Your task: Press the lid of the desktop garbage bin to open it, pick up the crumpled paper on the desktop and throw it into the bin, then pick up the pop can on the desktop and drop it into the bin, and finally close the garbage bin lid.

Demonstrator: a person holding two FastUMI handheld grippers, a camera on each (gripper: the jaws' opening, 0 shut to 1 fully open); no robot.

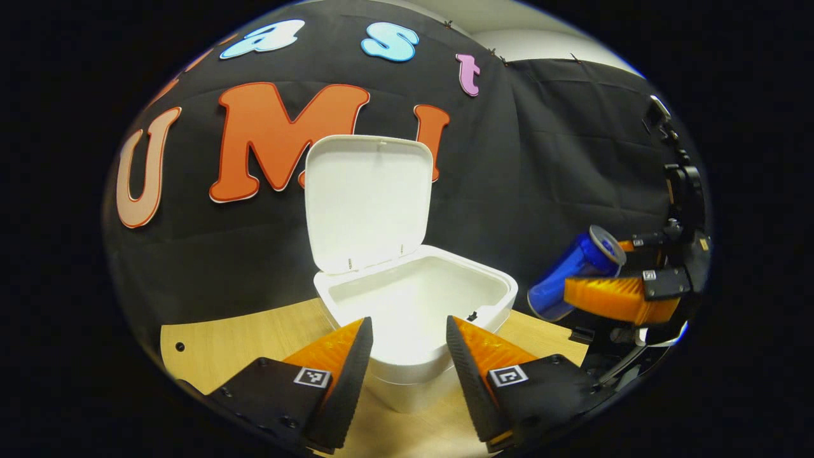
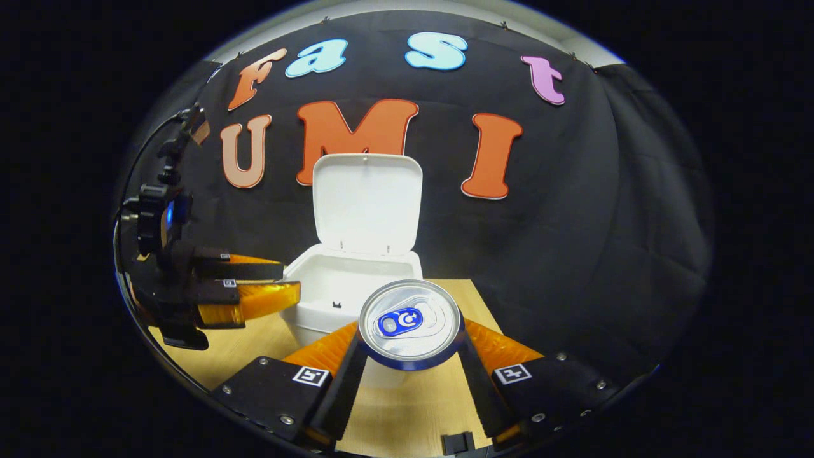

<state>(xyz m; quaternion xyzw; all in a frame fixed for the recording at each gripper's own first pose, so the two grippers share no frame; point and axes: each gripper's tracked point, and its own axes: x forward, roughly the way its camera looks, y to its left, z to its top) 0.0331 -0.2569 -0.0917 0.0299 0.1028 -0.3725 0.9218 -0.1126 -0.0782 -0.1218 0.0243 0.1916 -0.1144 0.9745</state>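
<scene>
- Left gripper: fingers spread wide with nothing between them, parked low just in front of the bin, pointing at its open mouth.
- Bin sits on the wooden desktop, white, lid flipped upright at the back.
- Right gripper: both fingers clamped on the pop can, held off the desk to the bin's right; blue can, tilted, silver top facing the camera.

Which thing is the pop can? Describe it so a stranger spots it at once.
Find the white bin with its lid raised on the wooden desk. Just in front, the right gripper clamps the pop can: blue, cylindrical, silver-topped.
</scene>
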